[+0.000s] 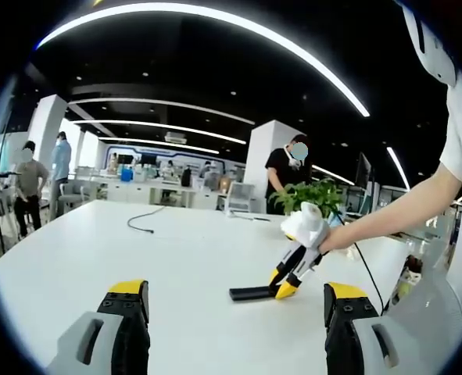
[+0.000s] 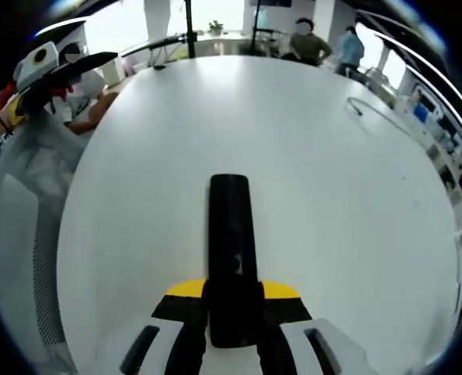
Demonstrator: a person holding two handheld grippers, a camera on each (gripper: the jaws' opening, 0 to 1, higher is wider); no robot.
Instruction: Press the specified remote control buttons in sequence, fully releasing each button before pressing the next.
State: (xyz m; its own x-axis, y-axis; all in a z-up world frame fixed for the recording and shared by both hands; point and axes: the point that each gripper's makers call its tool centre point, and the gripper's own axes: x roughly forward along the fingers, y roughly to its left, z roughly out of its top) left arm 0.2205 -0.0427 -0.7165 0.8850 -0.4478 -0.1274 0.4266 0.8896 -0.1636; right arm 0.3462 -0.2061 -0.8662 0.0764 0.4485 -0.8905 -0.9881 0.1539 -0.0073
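black remote [image 2: 229,234] between right gripper [image 2: 232,301] fingers (flat on white table [image 2: 332,195])

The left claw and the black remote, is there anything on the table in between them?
No. In the left gripper view, only bare white table lies between the left claw and the remote, which the right claw holds.

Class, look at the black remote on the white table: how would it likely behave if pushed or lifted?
The remote looks like a stiff, slim bar, so it should not flop. Lying flat on the smooth table, it would probably slide rather than roll. The right hand-held gripper straddles its near end, which may steady it.
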